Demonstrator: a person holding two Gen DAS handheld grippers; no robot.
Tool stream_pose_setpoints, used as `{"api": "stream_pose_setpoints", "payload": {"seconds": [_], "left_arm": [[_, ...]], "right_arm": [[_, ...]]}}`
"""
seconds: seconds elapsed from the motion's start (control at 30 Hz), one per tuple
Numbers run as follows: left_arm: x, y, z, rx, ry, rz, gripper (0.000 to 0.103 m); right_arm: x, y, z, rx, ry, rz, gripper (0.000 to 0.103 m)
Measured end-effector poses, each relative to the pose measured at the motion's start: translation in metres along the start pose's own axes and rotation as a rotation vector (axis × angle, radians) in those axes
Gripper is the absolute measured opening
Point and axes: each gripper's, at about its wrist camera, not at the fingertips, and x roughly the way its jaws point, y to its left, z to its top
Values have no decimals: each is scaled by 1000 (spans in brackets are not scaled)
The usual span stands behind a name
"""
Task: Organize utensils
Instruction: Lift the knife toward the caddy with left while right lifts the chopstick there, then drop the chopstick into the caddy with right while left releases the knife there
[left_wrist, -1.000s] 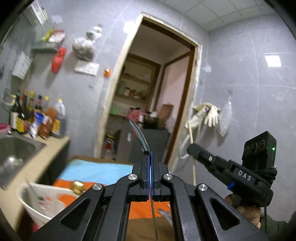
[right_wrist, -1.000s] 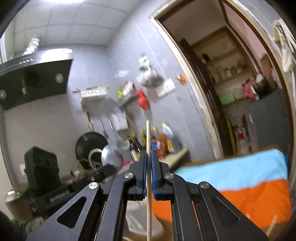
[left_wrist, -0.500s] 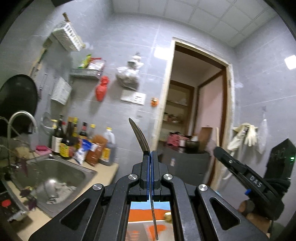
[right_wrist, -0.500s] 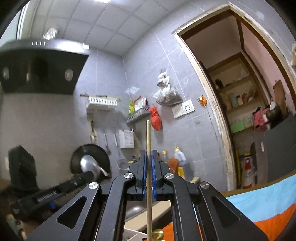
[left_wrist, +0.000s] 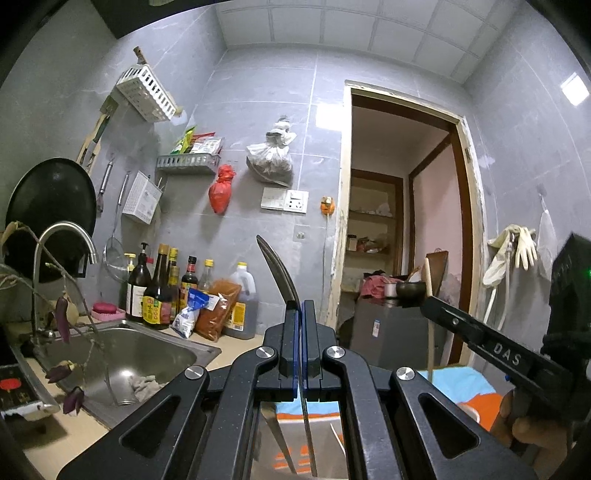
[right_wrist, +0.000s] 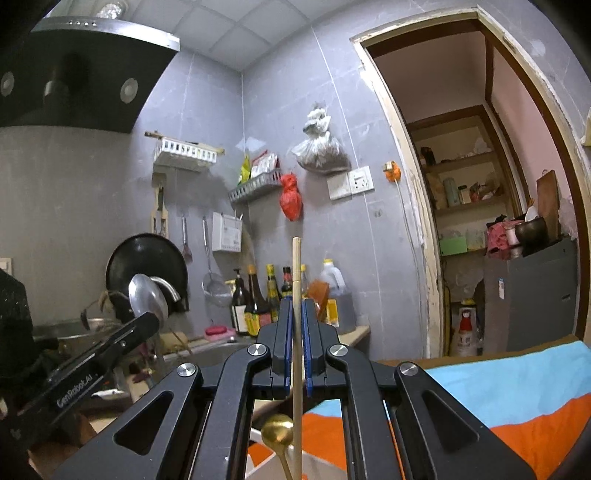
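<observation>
My left gripper (left_wrist: 299, 307) is shut on a metal spoon (left_wrist: 275, 266). The spoon is edge-on, its bowl rising above the fingertips and its handle running down between the arms. From the right wrist view the same spoon (right_wrist: 147, 298) shows its silver bowl at the tip of the left gripper (right_wrist: 142, 325). My right gripper (right_wrist: 295, 306) is shut on a wooden chopstick (right_wrist: 296, 273) that stands upright through the jaws. The right gripper (left_wrist: 436, 308) shows at the right of the left wrist view, a hand around it. A gold spoon (right_wrist: 277, 432) lies in a white container (right_wrist: 321, 466) below.
A steel sink (left_wrist: 155, 356) with a curved faucet (left_wrist: 62, 236) is at the left, sauce bottles (left_wrist: 159, 291) behind it on the counter. A black pan (left_wrist: 48, 206) and racks hang on the wall. A blue and orange cloth (right_wrist: 517, 391) covers the surface at right, before a doorway (left_wrist: 402, 229).
Both views have swung from the cloth and doorway toward the sink wall, and the right view has rolled upright. Each gripper has kept its grip, the left on the spoon, the right on the chopstick.
</observation>
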Motion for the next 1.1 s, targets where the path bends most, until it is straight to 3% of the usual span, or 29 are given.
{"api": "stream_pose_setpoints", "payload": {"seconds": [0.2,0.5,0.57,0.6,0.7,0.8,0.93,1.1], "left_arm": [[2,-5,-9,10,56,-32,0],[0,3,-7,-123,191,-110,0],[-1,5,-6,-149,212,-118,1],[-1,5,-5,-161,229,-120,1],[-2,5,-2,-189,259,-125,11],[-6,3,1,-201,260,-137,29],[-5,-2,3,-199,290,-131,31],[-14,-8,13,-215,270,-131,51]], "right_arm": [[-2,1,-3,-8,46,2,4],[-14,-3,-1,20,110,6,8],[-18,-4,0,23,115,3,14],[-20,-4,1,27,118,2,23],[-29,-5,8,33,121,-1,27],[-40,-7,13,36,115,-7,38],[-49,-10,20,44,111,-12,46],[-69,-15,31,52,72,-25,61]]}}
